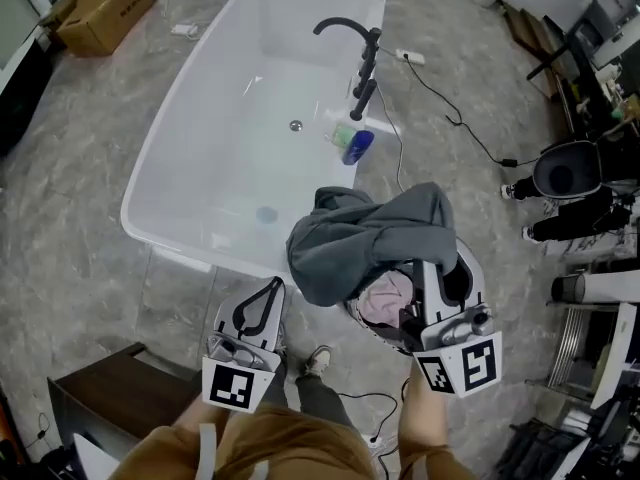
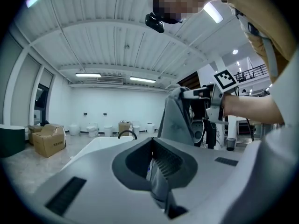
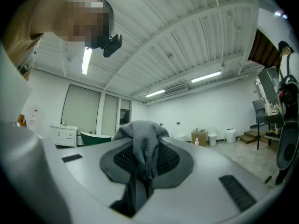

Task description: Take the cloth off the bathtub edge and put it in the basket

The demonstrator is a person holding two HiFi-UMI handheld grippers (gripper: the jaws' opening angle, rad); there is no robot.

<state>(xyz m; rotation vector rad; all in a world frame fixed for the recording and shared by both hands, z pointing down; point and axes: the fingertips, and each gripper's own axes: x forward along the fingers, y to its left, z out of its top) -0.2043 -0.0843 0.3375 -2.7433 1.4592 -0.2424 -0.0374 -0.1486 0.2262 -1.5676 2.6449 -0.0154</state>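
The grey cloth (image 1: 365,233) is hanging in the air, bunched and drooping, clear of the white bathtub (image 1: 150,183) and no longer lying on its edge. The right tool (image 1: 430,268) is clenching a fold of it; its own view is showing the fabric pinched between the jaws and spilling over them. The cloth is hanging just above a round basket (image 1: 476,274) on the floor beside the tub, where something pink is already lying. So the taking-off step is looking done, and what seems to be remaining is lowering the cloth into the basket and letting go.

The left tool (image 1: 268,293) is hovering near the tub's edge with its jaws drawn together, apparently gripping nothing.

As for writing, a cardboard box (image 1: 105,8) on the floor beyond the tub is carrying dark print, but it is too small to read. The bottles (image 1: 352,140) on the tub rim are showing no legible label. The tools' cubes are bearing only black-and-white square patterns.
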